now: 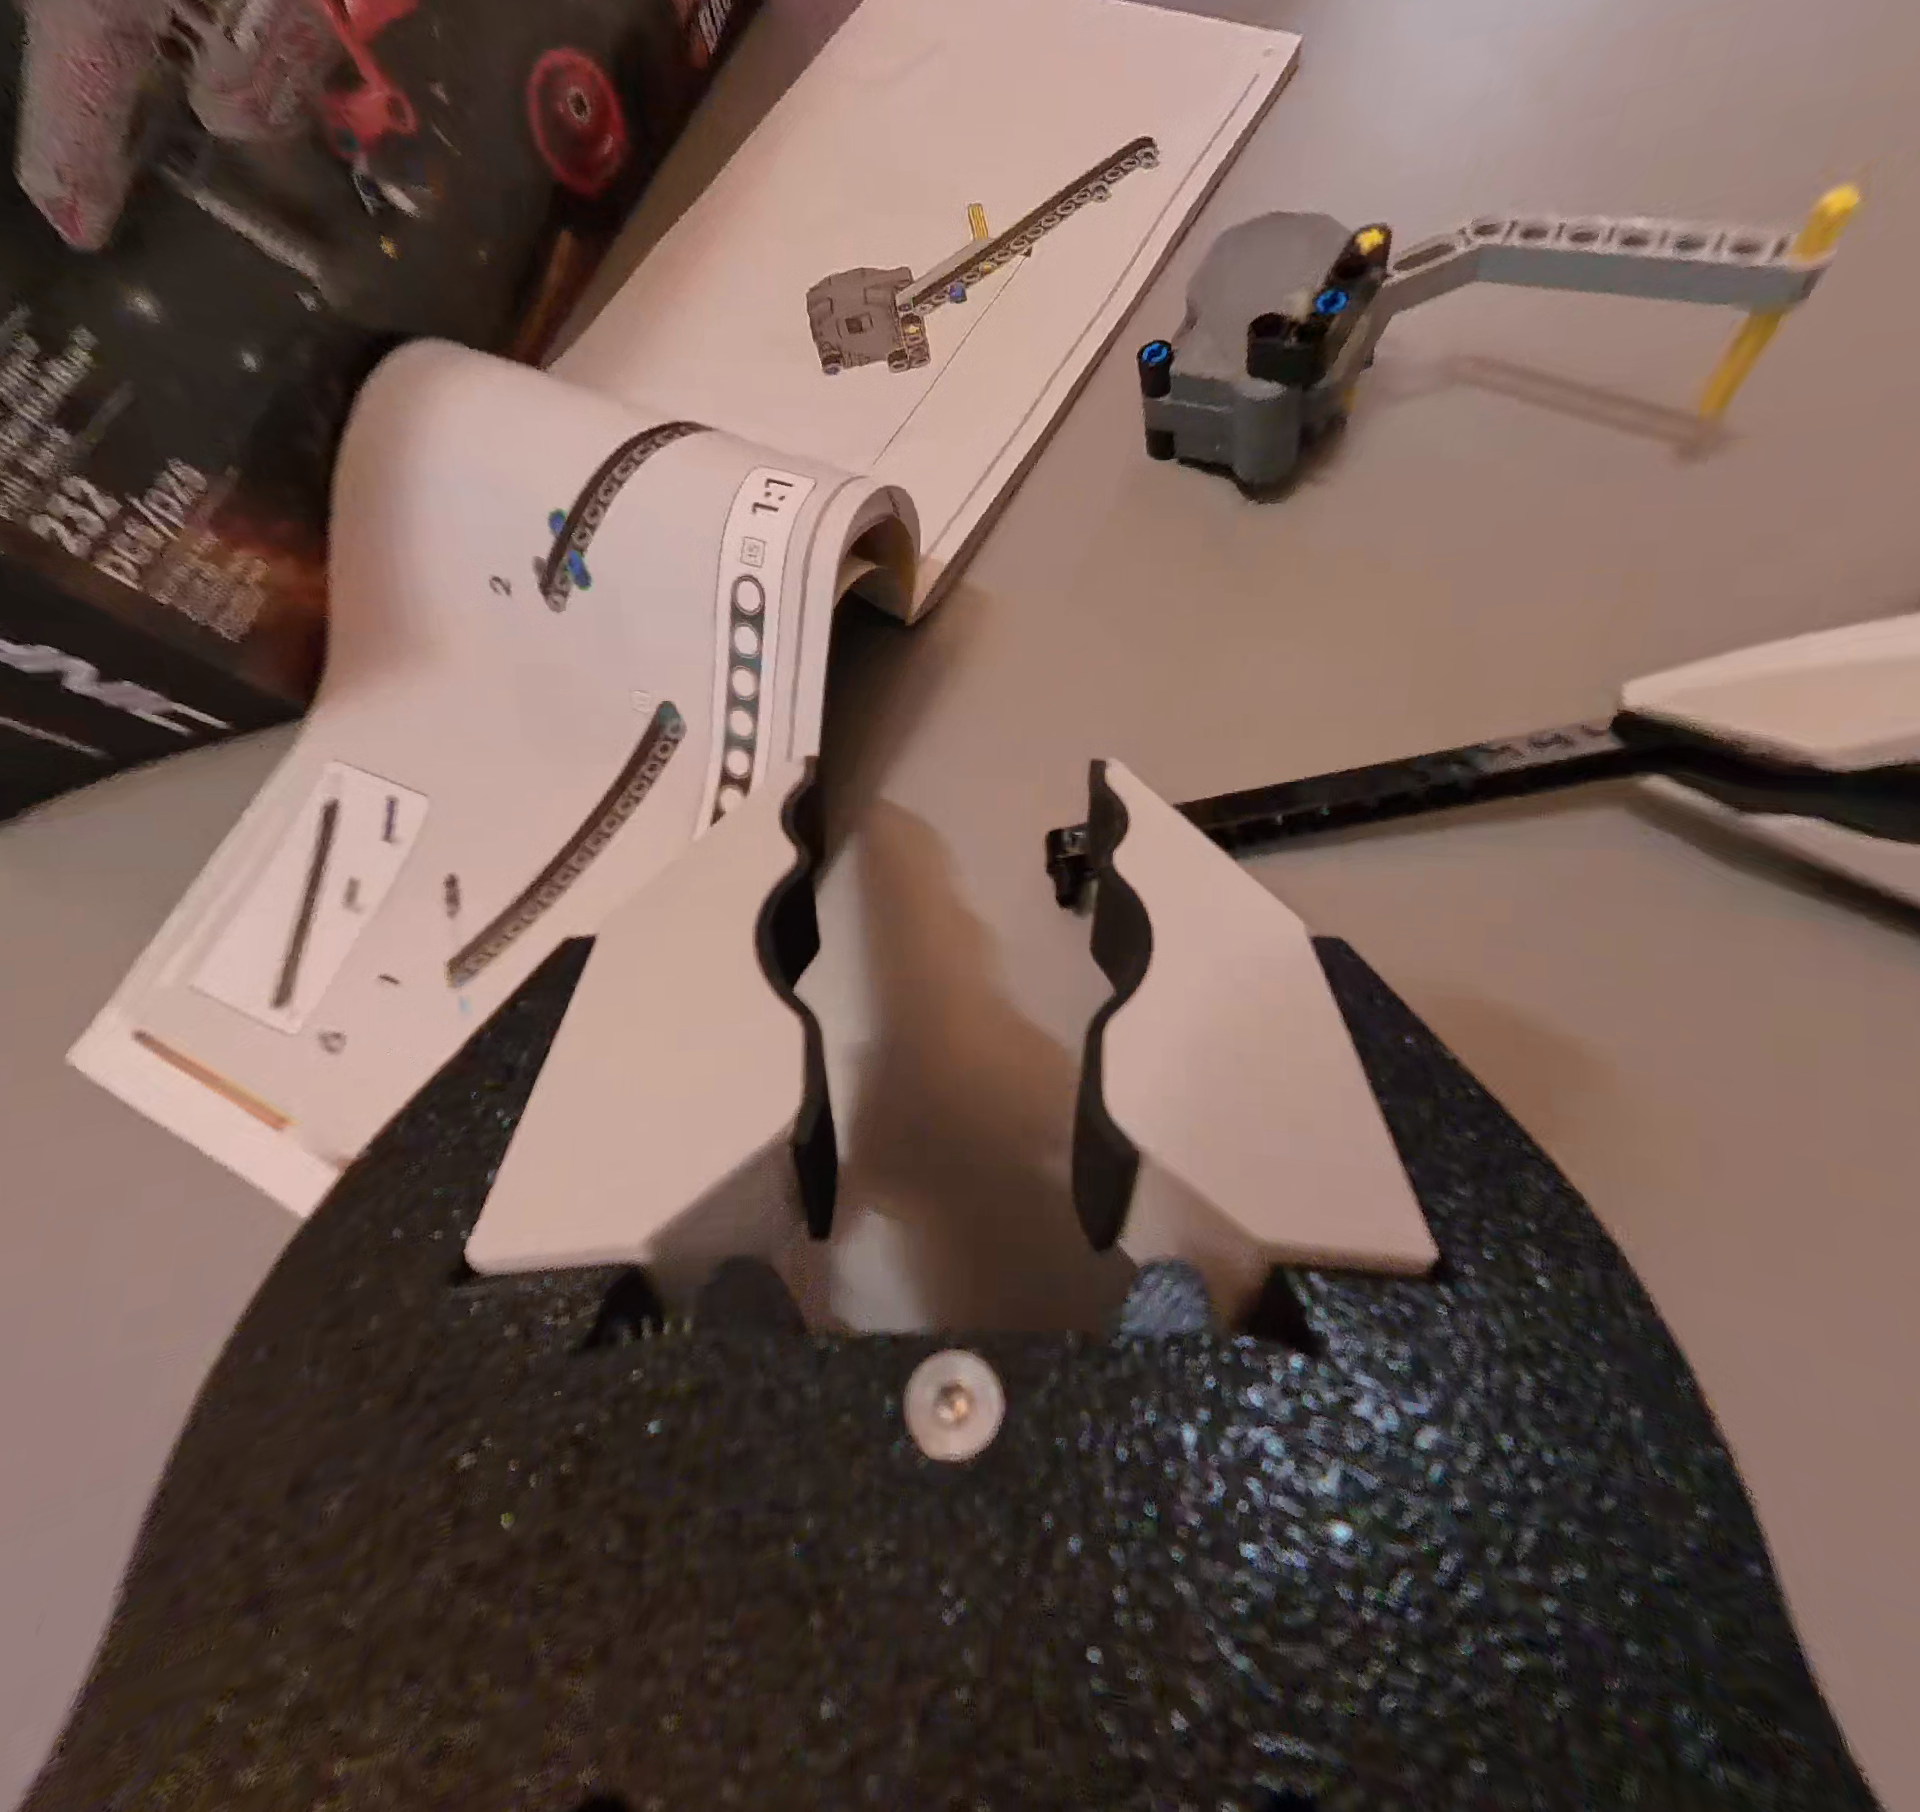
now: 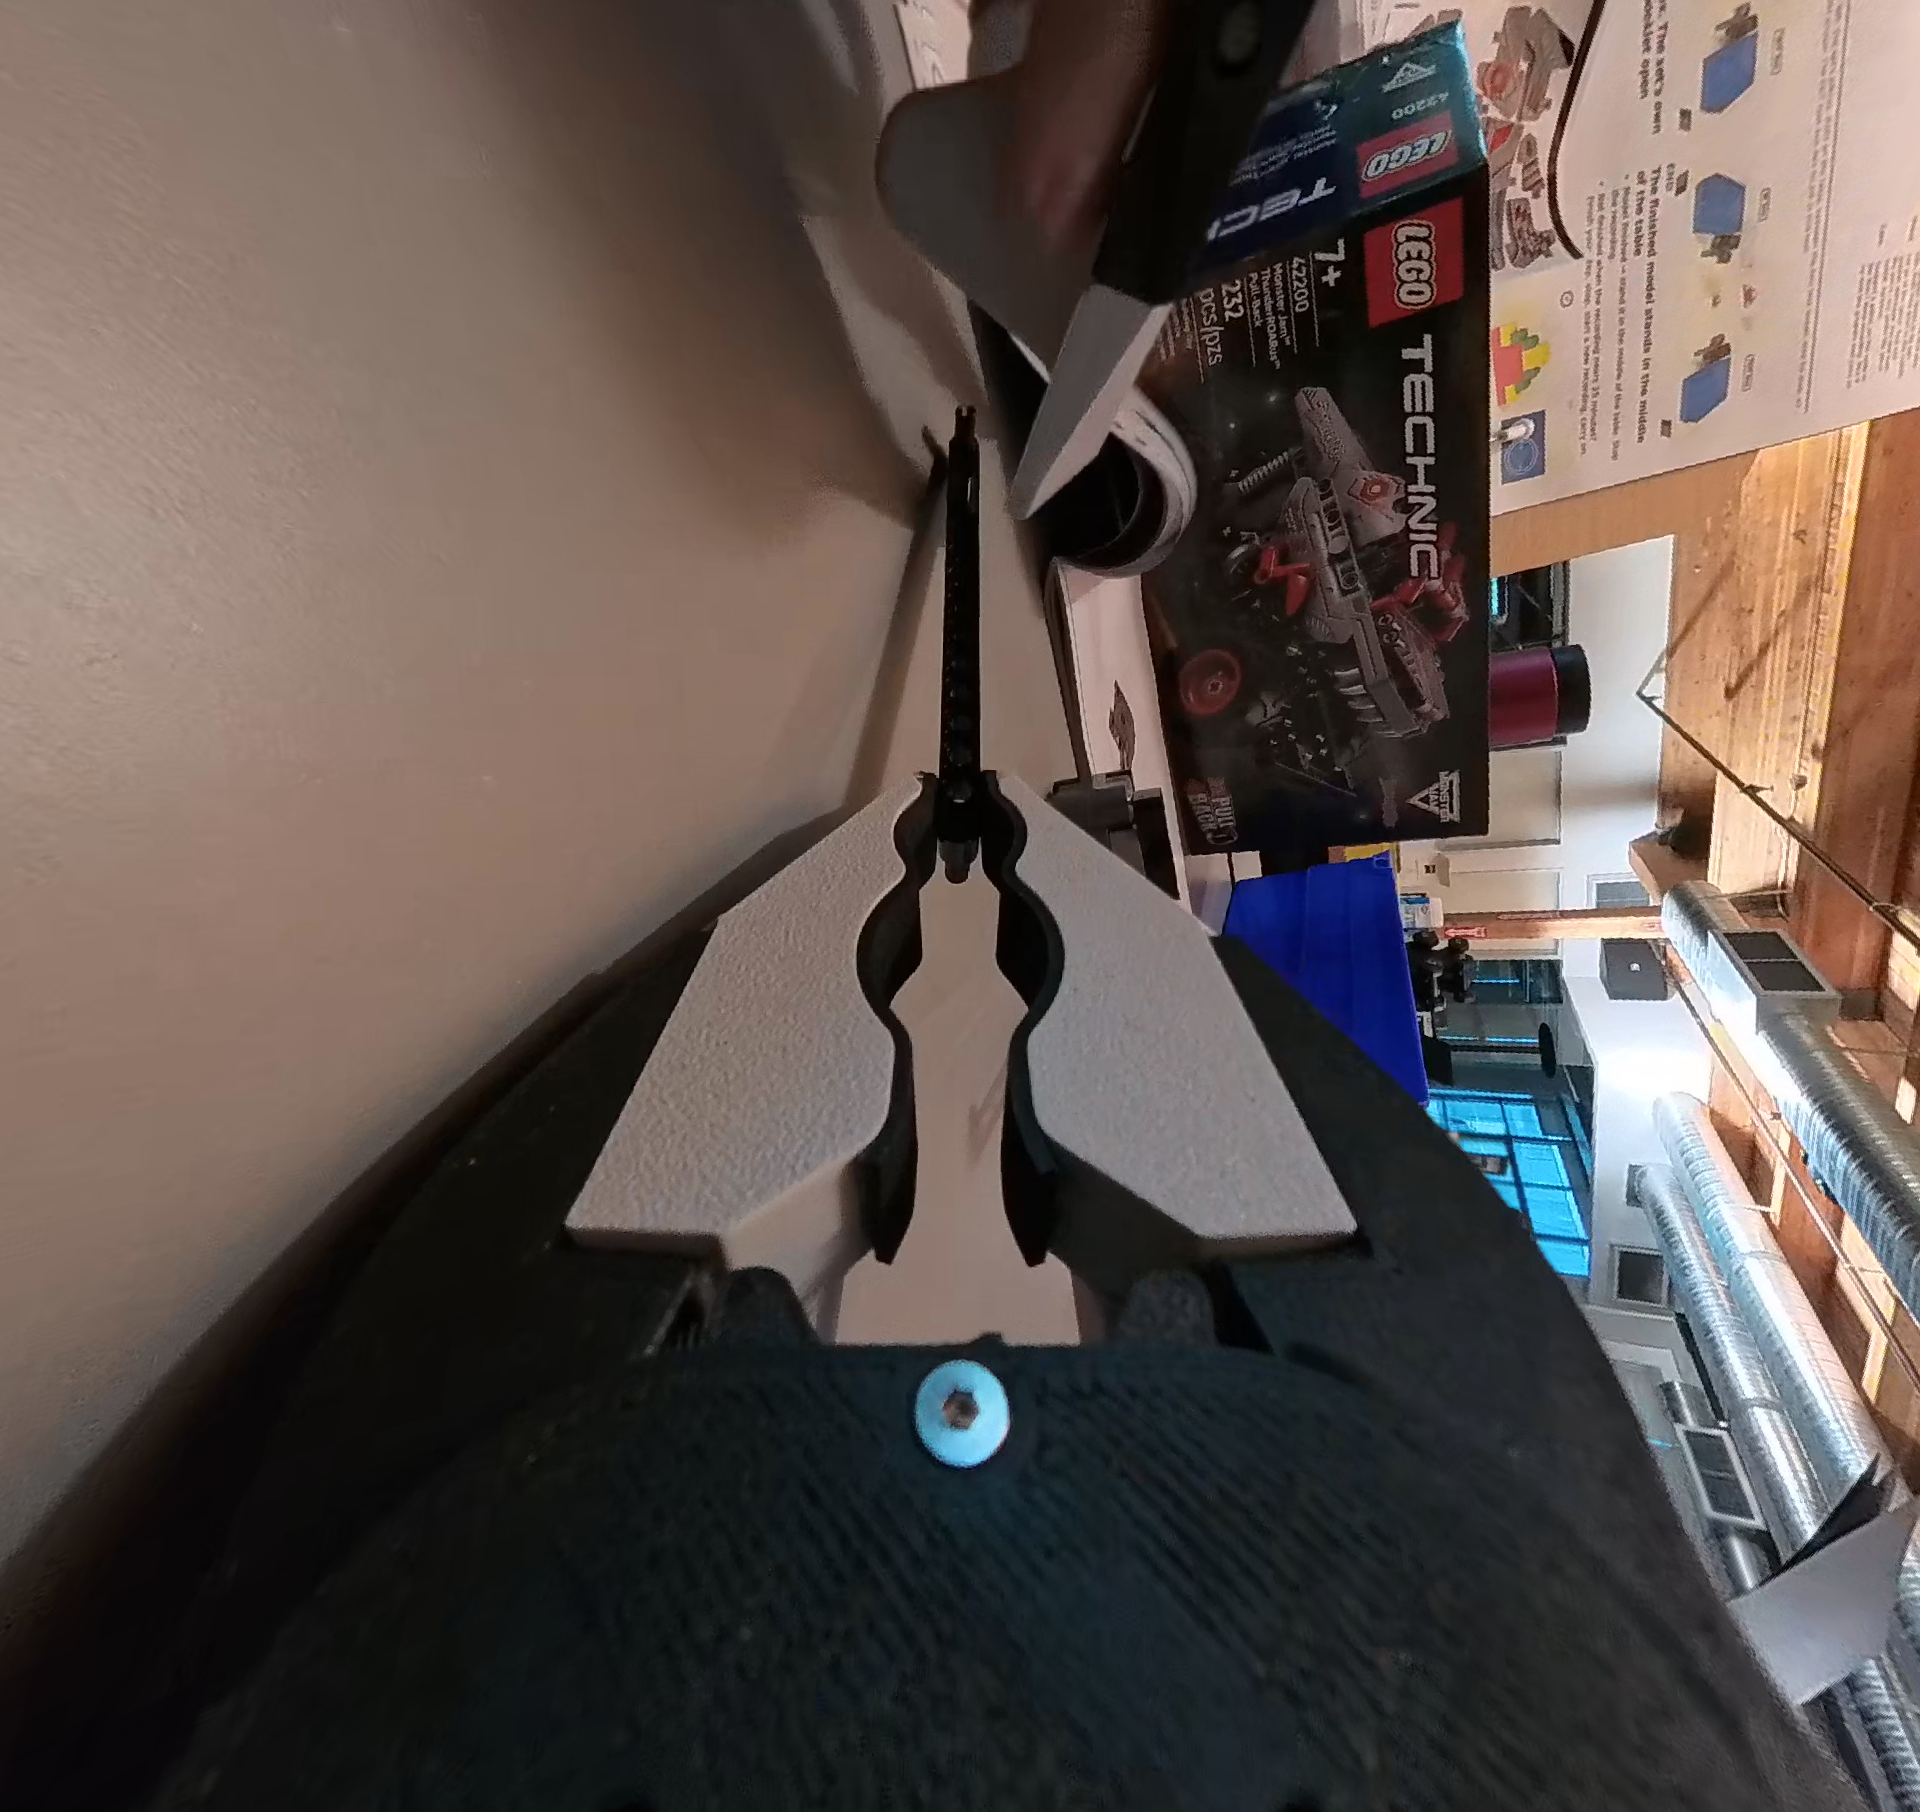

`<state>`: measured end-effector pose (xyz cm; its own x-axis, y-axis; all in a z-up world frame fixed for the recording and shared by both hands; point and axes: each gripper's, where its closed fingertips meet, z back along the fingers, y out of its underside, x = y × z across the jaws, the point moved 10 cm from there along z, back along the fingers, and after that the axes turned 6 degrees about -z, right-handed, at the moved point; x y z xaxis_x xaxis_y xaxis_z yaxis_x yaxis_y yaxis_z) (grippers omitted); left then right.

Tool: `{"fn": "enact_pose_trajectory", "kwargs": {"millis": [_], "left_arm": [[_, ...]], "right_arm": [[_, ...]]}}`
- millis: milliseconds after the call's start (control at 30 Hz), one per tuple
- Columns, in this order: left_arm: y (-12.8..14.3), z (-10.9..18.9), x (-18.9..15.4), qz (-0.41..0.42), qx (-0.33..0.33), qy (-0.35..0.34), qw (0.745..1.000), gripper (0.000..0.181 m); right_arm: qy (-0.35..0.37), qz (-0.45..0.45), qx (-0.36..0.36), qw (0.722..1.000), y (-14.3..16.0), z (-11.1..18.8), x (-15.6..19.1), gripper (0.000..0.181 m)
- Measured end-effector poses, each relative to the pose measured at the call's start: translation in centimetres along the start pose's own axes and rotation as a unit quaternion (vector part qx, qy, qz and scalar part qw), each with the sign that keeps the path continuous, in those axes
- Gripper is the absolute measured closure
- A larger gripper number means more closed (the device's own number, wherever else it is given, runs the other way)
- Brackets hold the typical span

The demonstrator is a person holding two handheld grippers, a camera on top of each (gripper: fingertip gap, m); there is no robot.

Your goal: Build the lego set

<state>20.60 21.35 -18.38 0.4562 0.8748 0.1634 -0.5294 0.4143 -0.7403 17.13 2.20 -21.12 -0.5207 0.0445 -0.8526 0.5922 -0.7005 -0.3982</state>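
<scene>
My left gripper [image 1: 956, 796] is open and empty, low over the table. My right gripper [image 2: 956, 801] is shut on one end of a long black holed beam [image 2: 958, 619]. In the left wrist view the beam [image 1: 1382, 791] reaches in from the right, held by the right gripper [image 1: 1766, 713]. Its free end, with a black pin on it, shows just beside my left gripper's right fingertip [image 1: 1117, 806]. A grey block with a light grey beam and yellow axle [image 1: 1268, 360] stands on the table beyond. The left gripper [image 2: 1091, 380] also shows in the right wrist view, beside the beam's far end.
An open instruction booklet [image 1: 935, 204] lies left of the grey assembly, its near pages curled up. The dark set box [image 1: 312, 152] stands at the back left and also shows in the right wrist view [image 2: 1340, 536]. A blue bin [image 2: 1320, 973] sits behind. The table [image 1: 1507, 1087] is grey.
</scene>
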Motion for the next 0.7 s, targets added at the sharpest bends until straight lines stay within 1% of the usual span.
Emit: {"fn": "enact_pose_trajectory", "kwargs": {"millis": [67, 133, 167, 233, 300, 333, 400, 467, 567, 700], "left_arm": [[-0.7, 0.5, -0.5, 0.033, 0.003, 0.014, 0.999, 0.132], [-1.4, 1.4, -1.3, 0.054, -0.023, 0.033, 0.998, 0.131], [-1.7, 1.6, -1.6, 0.069, -0.034, 0.032, 0.996, 0.133], [-1.9, 1.5, -1.5, 0.088, -0.047, 0.008, 0.995, 0.14], [-1.6, 0.7, -0.9, 0.109, -0.019, -0.05, 0.993, 0.137], [-1.5, 0.5, -0.9, 0.119, -0.007, -0.068, 0.991, 0.134], [-1.5, -0.1, -1.7, 0.1, -0.015, -0.053, 0.993, 0.129], [-1.4, -0.8, -2.3, 0.051, -0.015, -0.057, 0.997, 0.123], [-1.2, -2.0, -2.1, -0.002, 0.018, -0.082, 0.996, 0.11], [-1.6, -2.9, -1.5, 0.004, 0.023, -0.076, 0.997, 0.107]], "right_arm": [[0.001, -0.003, 0.004, 1.0, 0.2, 0.1, 0.0, 0.176], [0.003, -0.005, 0.007, 1.0, 0.4, 0.4, -0.1, 0.176], [0.004, -0.005, 0.008, 1.0, 0.6, 0.5, -0.1, 0.176], [0.003, -0.006, 0.007, 1.0, 0.7, 0.7, -0.1, 0.176], [0.003, -0.009, 0.006, 1.0, 0.8, 0.8, -0.1, 0.176], [0.003, -0.01, 0.007, 1.0, 0.8, 0.8, -0.1, 0.176], [0.003, -0.01, 0.008, 1.0, 0.9, 1.0, -0.1, 0.176], [0.003, -0.013, 0.009, 1.0, 1.1, 1.2, -0.1, 0.176], [0.003, -0.021, 0.01, 1.0, 1.3, 1.5, -0.2, 0.176], [0.003, -0.022, 0.01, 1.0, 1.5, 1.7, -0.2, 0.176]]}}
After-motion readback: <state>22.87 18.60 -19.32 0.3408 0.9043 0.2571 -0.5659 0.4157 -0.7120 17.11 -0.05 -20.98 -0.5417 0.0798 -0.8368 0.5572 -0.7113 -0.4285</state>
